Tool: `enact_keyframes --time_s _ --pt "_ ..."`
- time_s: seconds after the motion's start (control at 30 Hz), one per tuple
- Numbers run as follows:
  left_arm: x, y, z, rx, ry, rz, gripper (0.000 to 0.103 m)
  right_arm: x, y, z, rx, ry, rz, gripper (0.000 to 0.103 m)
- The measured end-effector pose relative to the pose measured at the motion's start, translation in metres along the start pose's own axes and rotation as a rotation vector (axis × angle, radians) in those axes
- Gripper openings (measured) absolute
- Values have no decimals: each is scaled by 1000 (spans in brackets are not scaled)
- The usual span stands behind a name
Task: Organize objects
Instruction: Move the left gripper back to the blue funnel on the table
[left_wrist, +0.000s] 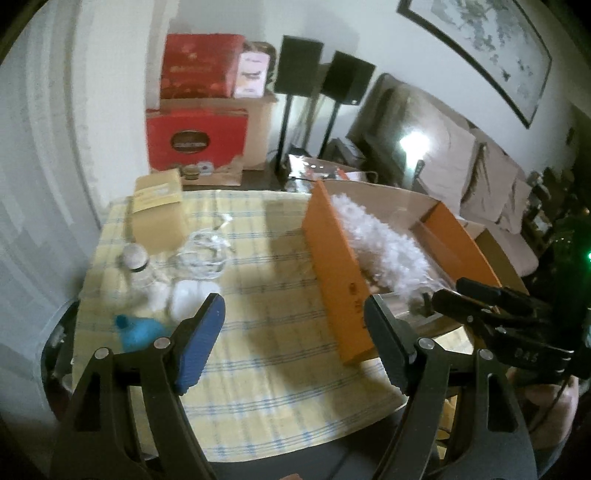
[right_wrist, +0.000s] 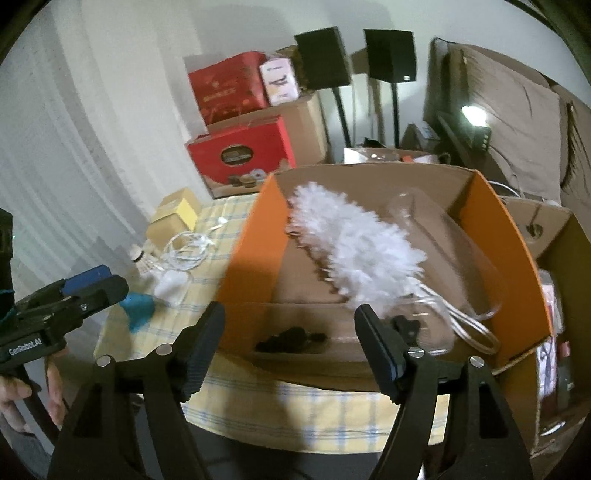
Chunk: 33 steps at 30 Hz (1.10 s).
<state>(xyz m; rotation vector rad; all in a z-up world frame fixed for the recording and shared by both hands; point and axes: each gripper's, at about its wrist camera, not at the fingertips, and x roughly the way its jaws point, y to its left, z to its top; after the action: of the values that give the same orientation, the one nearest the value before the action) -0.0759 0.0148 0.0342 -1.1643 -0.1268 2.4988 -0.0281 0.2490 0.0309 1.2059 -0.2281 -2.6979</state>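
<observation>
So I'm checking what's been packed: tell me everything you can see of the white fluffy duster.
The white fluffy duster lies inside the orange-walled cardboard box, slanting from the far left corner toward the near right. Its long head looks like soft, feathery fibres, blurred here. At the near end a pale looped handle sticks out. It rests on the box's brown floor; neither gripper touches it.
</observation>
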Motion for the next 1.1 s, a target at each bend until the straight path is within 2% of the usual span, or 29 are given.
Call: enact_keyframes --time_s 0.3,0.57,1.1 --pt "-14 31 -6 -32 -17 51 75 17 40 2 -57 10 37 80" --pt "-19 59 -10 -76 -20 67 75 33 67 3 -95 37 48 82" --pt "-18 135 -27 -161 -34 181 75 72 112 2 -167 67 85 83"
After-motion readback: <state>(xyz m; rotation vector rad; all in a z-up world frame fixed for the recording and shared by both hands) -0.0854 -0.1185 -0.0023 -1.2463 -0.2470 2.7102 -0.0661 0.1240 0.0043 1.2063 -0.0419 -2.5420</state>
